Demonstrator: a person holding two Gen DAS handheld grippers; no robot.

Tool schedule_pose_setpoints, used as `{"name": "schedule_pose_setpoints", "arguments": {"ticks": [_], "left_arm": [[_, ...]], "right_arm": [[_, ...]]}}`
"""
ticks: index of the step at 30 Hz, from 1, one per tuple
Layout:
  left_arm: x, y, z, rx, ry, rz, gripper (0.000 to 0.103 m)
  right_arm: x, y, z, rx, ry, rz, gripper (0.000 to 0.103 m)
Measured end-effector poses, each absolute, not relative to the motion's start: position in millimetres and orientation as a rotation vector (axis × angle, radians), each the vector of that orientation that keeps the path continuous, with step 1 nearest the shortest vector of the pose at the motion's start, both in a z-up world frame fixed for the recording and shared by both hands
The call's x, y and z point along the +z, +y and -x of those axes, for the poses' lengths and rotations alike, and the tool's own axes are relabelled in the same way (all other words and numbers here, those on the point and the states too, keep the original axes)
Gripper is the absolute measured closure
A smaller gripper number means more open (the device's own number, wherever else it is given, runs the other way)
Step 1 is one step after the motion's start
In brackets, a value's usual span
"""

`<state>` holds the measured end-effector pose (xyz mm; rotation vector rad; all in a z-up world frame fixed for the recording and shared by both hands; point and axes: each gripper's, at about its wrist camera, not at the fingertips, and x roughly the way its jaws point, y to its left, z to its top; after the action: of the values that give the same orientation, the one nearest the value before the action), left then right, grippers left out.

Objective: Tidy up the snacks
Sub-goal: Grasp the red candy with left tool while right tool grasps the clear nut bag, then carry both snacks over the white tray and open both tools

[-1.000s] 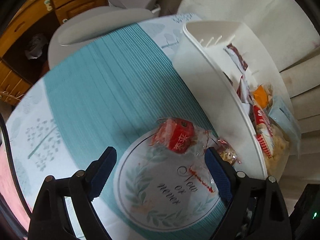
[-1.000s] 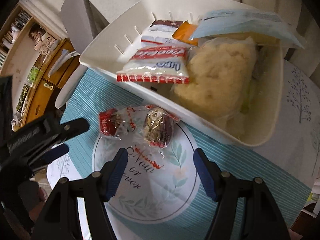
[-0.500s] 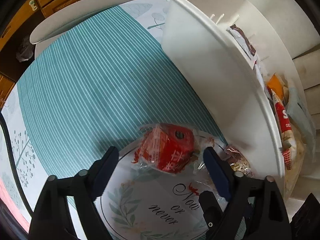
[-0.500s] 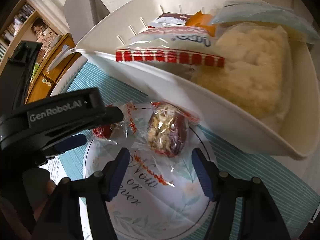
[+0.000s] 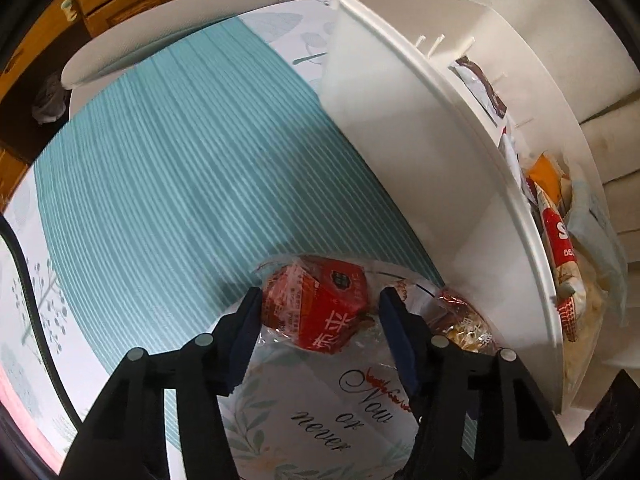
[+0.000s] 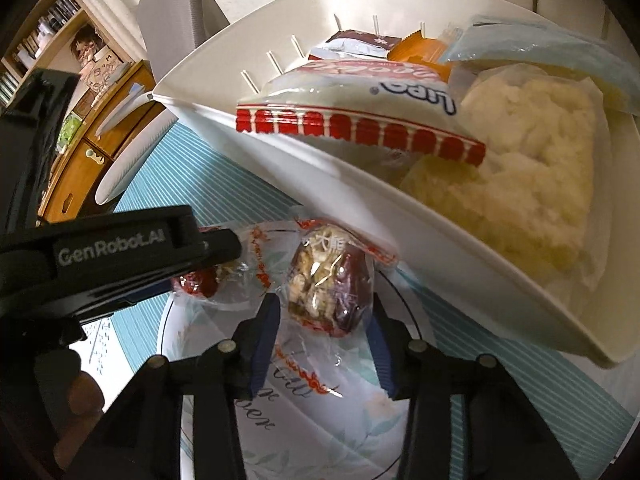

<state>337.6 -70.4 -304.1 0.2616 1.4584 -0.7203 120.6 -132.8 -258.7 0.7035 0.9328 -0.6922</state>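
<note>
A red wrapped snack lies on the tablecloth's round print, and my left gripper has closed its jaws against both its sides. A date-and-nut snack in clear wrap lies beside it, and my right gripper has closed on it. The left gripper's finger crosses the right wrist view over the red snack. The nut snack also shows in the left wrist view, against the white basket.
The white basket holds several snack packs: a red-and-white Lupo bag, a pale cake bag, an orange pack. The teal striped tablecloth spreads left. A grey chair and wooden cabinet stand behind.
Both grippers moved forward and down onto the two snacks, and their jaws narrowed from wide open to closed on them. The left gripper now overlaps the right wrist view.
</note>
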Motion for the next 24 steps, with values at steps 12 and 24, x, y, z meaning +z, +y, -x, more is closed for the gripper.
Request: {"name": "schedule_pose_setpoints", "arguments": {"ticks": [12, 24], "left_arm": [[-295, -3, -320, -0.582, 1.506, -0.195, 0.046], [-267, 84, -259, -0.487, 1.514, -0.067, 0.046]], "right_arm": [[-255, -113, -111, -0.56, 1.019, -0.714, 0.066], [-229, -86, -62, -0.461, 1.066, -0.609, 0.066]]}}
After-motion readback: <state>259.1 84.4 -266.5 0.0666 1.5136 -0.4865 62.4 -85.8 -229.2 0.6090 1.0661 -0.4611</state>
